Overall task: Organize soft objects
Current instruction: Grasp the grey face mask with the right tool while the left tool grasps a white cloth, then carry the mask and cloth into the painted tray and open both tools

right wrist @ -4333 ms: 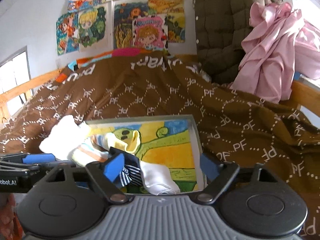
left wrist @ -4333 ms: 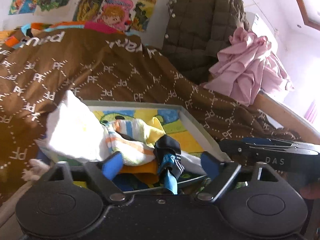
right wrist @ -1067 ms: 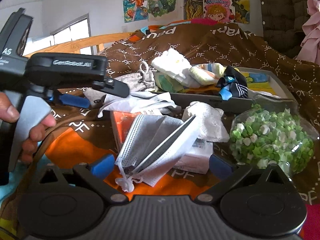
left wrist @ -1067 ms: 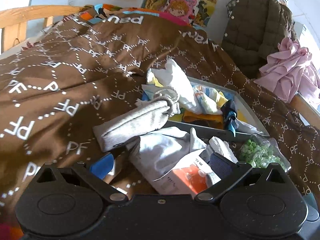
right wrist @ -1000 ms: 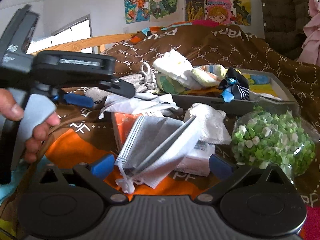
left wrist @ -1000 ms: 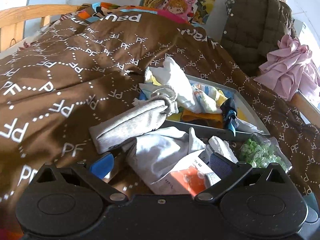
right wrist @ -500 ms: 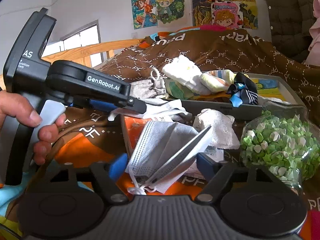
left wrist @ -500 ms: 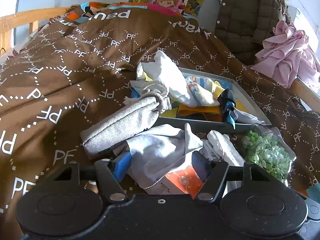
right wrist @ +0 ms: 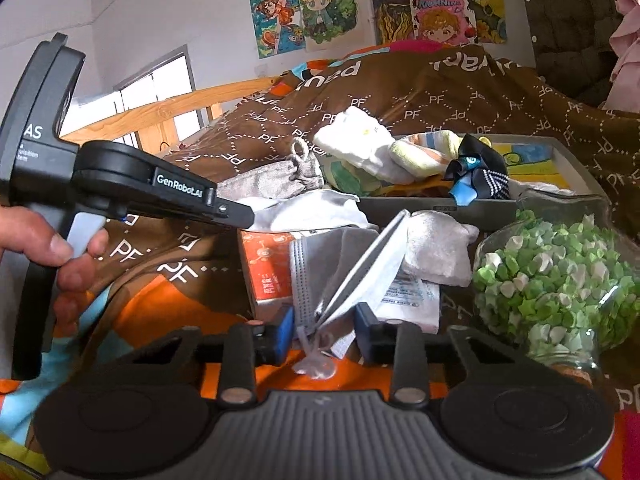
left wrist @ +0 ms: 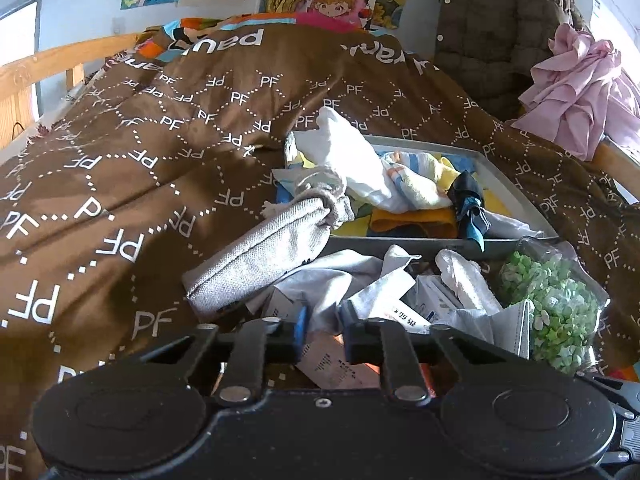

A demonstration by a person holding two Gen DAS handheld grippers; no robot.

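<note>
A grey tray (left wrist: 516,192) on the brown bedspread holds white, striped, orange and black-blue soft pieces (left wrist: 404,188); it also shows in the right wrist view (right wrist: 576,160). A grey drawstring pouch (left wrist: 260,252) leans on the tray's near left corner. My left gripper (left wrist: 322,330) is shut on a pale grey cloth (left wrist: 332,280) lying on an orange box. My right gripper (right wrist: 324,328) is shut on a grey face mask (right wrist: 320,276). A white fluffy cloth (right wrist: 436,248) lies behind the mask.
A glass jar of green paper stars (right wrist: 556,276) stands at the right, close to the mask. An orange and white box (right wrist: 266,268) lies under the cloths. A wooden bed rail (right wrist: 160,112) runs at the left. A brown coat (left wrist: 492,32) and pink garment (left wrist: 576,84) hang behind the bed.
Both grippers have closed: the left onto the pale grey cloth, the right onto the face mask. Both views have moved in a little closer to the pile.
</note>
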